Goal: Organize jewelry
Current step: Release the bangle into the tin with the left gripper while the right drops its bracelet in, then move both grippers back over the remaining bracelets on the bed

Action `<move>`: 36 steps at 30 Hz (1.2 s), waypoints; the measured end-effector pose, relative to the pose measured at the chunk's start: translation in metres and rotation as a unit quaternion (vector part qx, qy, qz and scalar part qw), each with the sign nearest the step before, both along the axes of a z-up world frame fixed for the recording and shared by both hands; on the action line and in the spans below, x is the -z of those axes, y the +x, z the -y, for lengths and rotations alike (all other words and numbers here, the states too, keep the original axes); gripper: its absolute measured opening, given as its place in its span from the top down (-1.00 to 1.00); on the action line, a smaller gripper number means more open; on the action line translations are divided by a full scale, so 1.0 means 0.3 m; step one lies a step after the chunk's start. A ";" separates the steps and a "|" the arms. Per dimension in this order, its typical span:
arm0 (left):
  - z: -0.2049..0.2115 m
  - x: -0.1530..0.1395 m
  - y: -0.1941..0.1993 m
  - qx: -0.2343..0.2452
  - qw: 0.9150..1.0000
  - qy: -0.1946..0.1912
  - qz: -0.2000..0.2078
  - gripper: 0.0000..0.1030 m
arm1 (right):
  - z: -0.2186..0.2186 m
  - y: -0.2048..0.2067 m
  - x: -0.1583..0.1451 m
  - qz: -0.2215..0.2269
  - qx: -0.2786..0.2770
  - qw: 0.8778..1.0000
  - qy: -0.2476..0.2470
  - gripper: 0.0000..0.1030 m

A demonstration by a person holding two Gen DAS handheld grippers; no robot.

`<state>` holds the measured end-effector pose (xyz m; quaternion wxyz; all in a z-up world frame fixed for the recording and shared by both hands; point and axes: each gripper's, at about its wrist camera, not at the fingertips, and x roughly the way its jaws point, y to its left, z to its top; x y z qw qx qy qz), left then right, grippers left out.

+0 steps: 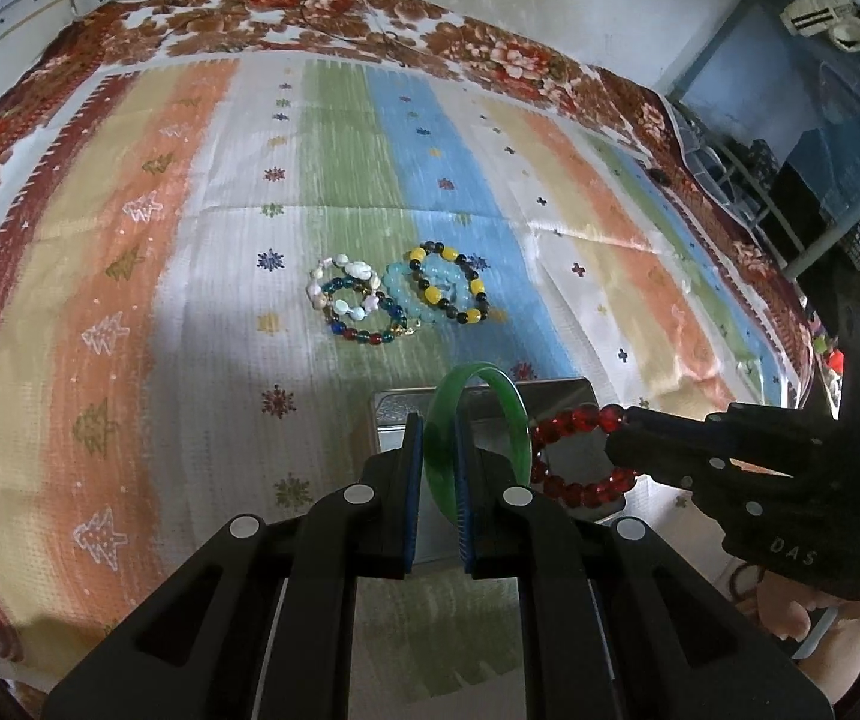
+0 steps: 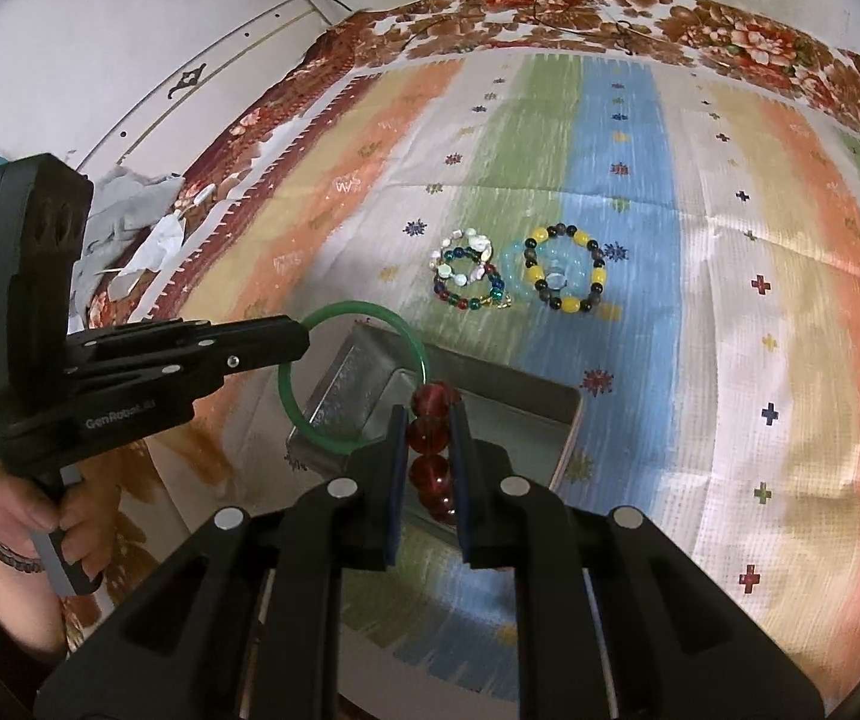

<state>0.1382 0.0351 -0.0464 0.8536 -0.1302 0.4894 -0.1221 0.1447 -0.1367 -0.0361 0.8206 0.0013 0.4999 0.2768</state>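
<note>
My left gripper (image 1: 439, 456) is shut on a green bangle (image 1: 511, 402) and holds it upright over an open silver metal tin (image 1: 568, 393). My right gripper (image 2: 427, 456) is shut on a red bead bracelet (image 2: 428, 432), also above the tin (image 2: 526, 420). In the left wrist view the red bracelet (image 1: 574, 453) hangs from the right gripper (image 1: 616, 447) just right of the bangle. In the right wrist view the bangle (image 2: 412, 336) sticks out of the left gripper (image 2: 304, 339). Several bead bracelets (image 1: 400, 294) lie in a cluster on the cloth beyond the tin.
A striped cloth (image 1: 130, 300) with tree and snowflake prints covers a bed with a floral blanket (image 1: 322, 18). A wall runs behind. A metal rack (image 1: 790, 180) stands at the right. Crumpled fabric (image 2: 142, 216) lies at the bed's left edge.
</note>
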 end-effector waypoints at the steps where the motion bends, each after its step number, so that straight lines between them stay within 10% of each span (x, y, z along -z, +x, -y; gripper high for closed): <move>1: 0.001 0.002 0.001 0.000 1.000 0.001 -0.001 0.82 | 0.001 0.001 0.002 0.000 0.001 1.000 -0.001 0.71; 36: -0.061 0.052 0.153 -0.028 0.998 0.033 -0.048 0.75 | 0.058 0.130 0.017 0.009 0.059 0.998 -0.027 0.30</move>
